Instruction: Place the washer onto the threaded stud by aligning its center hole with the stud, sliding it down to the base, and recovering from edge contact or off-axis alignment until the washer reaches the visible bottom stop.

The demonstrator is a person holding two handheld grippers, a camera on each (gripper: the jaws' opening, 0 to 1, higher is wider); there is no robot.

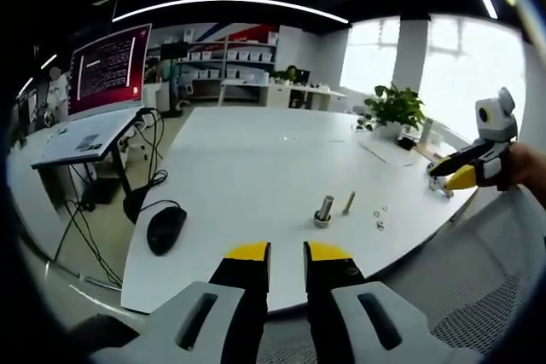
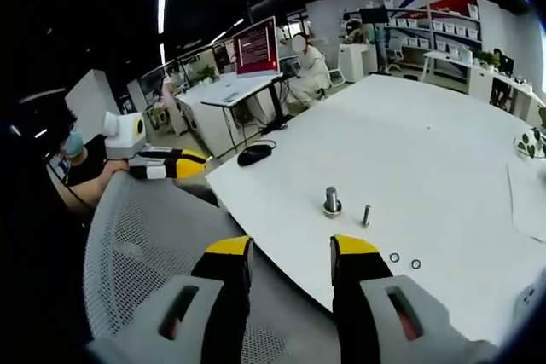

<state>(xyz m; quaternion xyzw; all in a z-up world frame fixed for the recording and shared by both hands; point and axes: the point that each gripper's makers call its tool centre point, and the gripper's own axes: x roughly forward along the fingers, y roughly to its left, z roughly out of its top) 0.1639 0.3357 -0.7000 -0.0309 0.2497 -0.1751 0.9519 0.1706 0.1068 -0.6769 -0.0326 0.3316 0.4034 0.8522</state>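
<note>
Hovering off near table edge, both tools empty. Right gripper (image 2: pixel 290 253) jaws apart; left gripper (image 1: pixel 286 253) jaws nearly together. Washers (image 2: pixel 404 261) flat on table (image 2: pixel 444 151), right of upright stud (image 2: pixel 332 201), nearer right gripper.

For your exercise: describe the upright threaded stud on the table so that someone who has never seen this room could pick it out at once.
Start at the big white table and go to its near edge, between the black mouse and two small washers. There the threaded stud stands upright on a wider round base. The slimmer bolt beside it has no base, and the washers lie flat as thin rings.
</note>
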